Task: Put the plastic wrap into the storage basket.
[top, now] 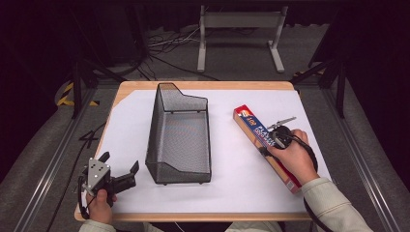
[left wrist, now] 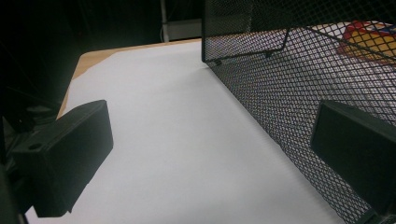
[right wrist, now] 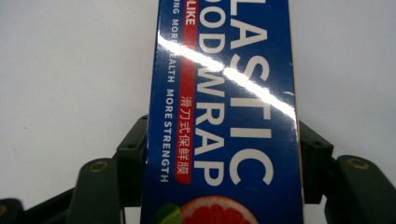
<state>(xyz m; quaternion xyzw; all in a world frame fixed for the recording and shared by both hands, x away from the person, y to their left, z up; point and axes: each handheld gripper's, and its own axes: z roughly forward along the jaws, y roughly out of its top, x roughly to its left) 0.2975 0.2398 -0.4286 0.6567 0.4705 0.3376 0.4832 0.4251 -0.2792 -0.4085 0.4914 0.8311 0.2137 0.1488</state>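
A long, narrow plastic wrap box (top: 265,145), blue on top with white lettering and orange-red edges, lies flat and diagonal on the white counter (top: 241,169), unopened.

Wooden table (top: 203,85) w/ white sheet (top: 130,125) over most of its top; black mesh basket (top: 180,140) at centre, plastic wrap box (top: 255,131) lying flat nr right edge

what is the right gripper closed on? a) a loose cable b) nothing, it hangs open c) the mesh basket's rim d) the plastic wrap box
d: in the right gripper view the jaws of the right gripper press both long sides of the plastic wrap box, which lies on the white table to the right of the black mesh basket.
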